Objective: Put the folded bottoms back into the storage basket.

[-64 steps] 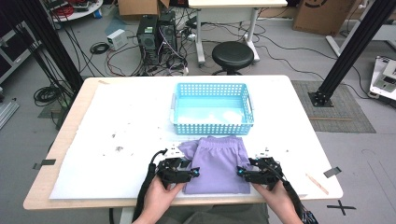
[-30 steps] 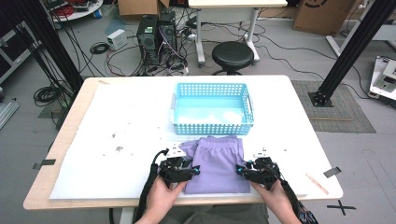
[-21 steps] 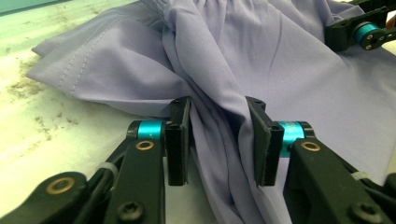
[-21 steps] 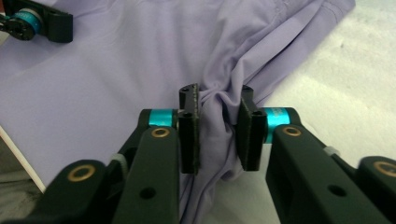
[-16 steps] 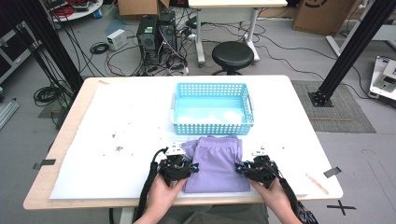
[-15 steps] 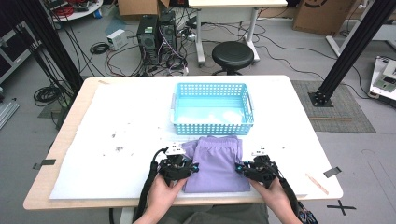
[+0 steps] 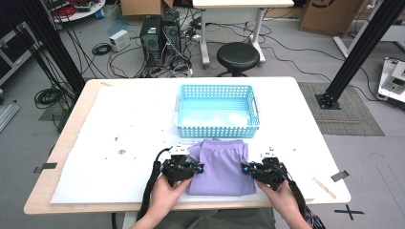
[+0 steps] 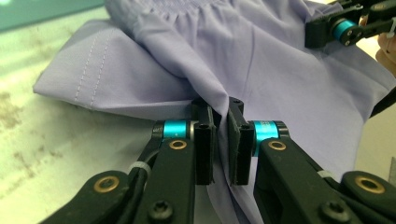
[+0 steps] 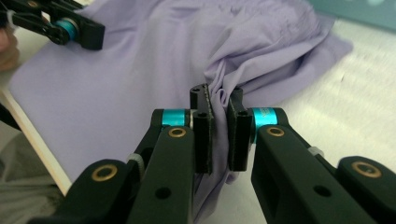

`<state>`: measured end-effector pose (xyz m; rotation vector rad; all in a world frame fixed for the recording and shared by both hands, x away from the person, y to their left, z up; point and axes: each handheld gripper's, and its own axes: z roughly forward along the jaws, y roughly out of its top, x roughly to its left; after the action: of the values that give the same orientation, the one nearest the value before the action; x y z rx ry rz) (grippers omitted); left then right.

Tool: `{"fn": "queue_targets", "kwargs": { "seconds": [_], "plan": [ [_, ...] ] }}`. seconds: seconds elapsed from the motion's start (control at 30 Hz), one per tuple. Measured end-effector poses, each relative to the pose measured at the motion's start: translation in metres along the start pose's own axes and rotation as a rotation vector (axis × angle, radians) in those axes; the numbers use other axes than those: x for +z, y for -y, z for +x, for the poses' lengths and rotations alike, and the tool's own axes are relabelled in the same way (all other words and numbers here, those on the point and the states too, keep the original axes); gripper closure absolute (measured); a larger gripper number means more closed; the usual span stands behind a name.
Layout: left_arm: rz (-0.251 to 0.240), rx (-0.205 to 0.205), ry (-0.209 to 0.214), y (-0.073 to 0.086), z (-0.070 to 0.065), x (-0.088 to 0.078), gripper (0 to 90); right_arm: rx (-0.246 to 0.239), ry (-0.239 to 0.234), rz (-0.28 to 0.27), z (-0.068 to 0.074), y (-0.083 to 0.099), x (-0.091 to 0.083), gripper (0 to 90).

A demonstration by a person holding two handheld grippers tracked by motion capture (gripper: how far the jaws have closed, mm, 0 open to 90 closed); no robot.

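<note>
Lilac shorts (image 7: 220, 167) folded flat, near table edge.

A light-blue basket (image 7: 217, 125) sits mid-table on white sheeting (image 7: 124, 143); a black stool (image 7: 238, 55) stands on the floor behind.

Wooden table (image 7: 71, 143) has a stained white sheet (image 7: 124, 124) over it; purple shorts (image 7: 220, 164) lie between the grippers, blue basket (image 7: 217, 110) just beyond them.
</note>
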<state>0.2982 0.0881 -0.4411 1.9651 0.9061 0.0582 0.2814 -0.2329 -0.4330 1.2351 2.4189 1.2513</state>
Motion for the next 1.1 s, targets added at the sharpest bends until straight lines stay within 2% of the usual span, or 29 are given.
{"fn": "queue_targets", "kwargs": {
  "seconds": [0.27, 0.47, 0.63, 0.9, 1.1],
  "plan": [
    [-0.054, 0.02, 0.019, -0.012, 0.001, -0.013, 83.7, -0.017, -0.011, -0.054, 0.001, -0.012, -0.012, 83.9],
    [-0.076, 0.05, 0.019, -0.022, -0.002, -0.022, 83.9, -0.031, -0.024, -0.092, 0.003, -0.021, -0.022, 84.0],
    [-0.111, 0.059, 0.023, -0.034, -0.004, -0.032, 83.9, -0.038, -0.031, -0.127, 0.005, -0.033, -0.031, 84.0],
    [-0.169, 0.087, 0.026, -0.061, -0.008, -0.053, 83.9, -0.067, -0.037, -0.182, 0.01, -0.06, -0.049, 84.0],
    [-0.19, 0.112, 0.009, -0.086, -0.005, -0.066, 83.9, -0.075, -0.04, -0.213, 0.008, -0.084, -0.057, 84.0]
  ]
}}
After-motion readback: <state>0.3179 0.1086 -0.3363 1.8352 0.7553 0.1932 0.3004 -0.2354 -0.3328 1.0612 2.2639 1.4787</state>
